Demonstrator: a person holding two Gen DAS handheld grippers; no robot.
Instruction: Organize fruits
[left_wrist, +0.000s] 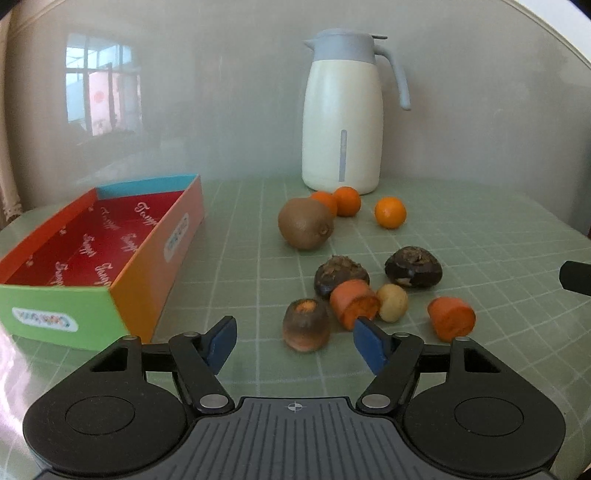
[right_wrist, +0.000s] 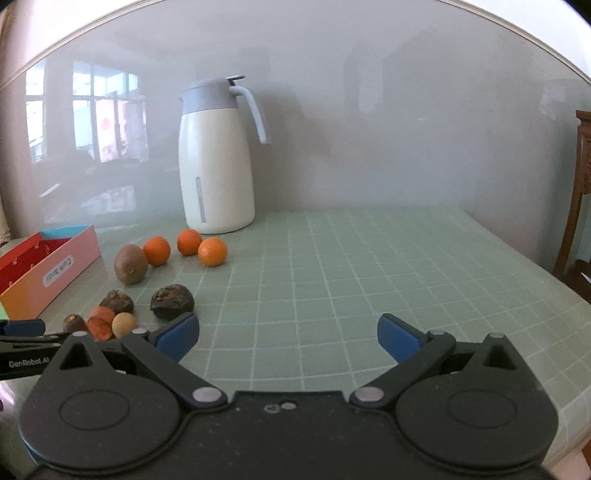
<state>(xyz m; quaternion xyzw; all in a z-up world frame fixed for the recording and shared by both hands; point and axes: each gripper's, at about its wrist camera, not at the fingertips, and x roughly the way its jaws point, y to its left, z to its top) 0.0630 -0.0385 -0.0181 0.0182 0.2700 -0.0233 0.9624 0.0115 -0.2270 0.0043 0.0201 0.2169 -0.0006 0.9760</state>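
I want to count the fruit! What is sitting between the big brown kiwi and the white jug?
Two small oranges, seen in the left wrist view, between kiwi and jug.

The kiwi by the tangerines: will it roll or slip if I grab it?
The kiwi looks egg-shaped, so it would probably roll if nudged. Its matte, fuzzy-looking skin should grip fairly well. It lies close against a tangerine, which may shift too.

box (left_wrist: 122, 254): glossy printed cardboard
jug (left_wrist: 341, 122): smooth cream body with slight sheen, matt grey-blue plastic lid and handle
mat (right_wrist: 332, 280): matt green, pale grid lines
kiwi (left_wrist: 304, 229): dull, fuzzy brown skin
water chestnuts (left_wrist: 413, 271): dark, rough tops
carrot pieces (left_wrist: 451, 318): matt, cut faces grainy
left gripper (left_wrist: 295, 338): matt black plastic, blue pads, metal pins
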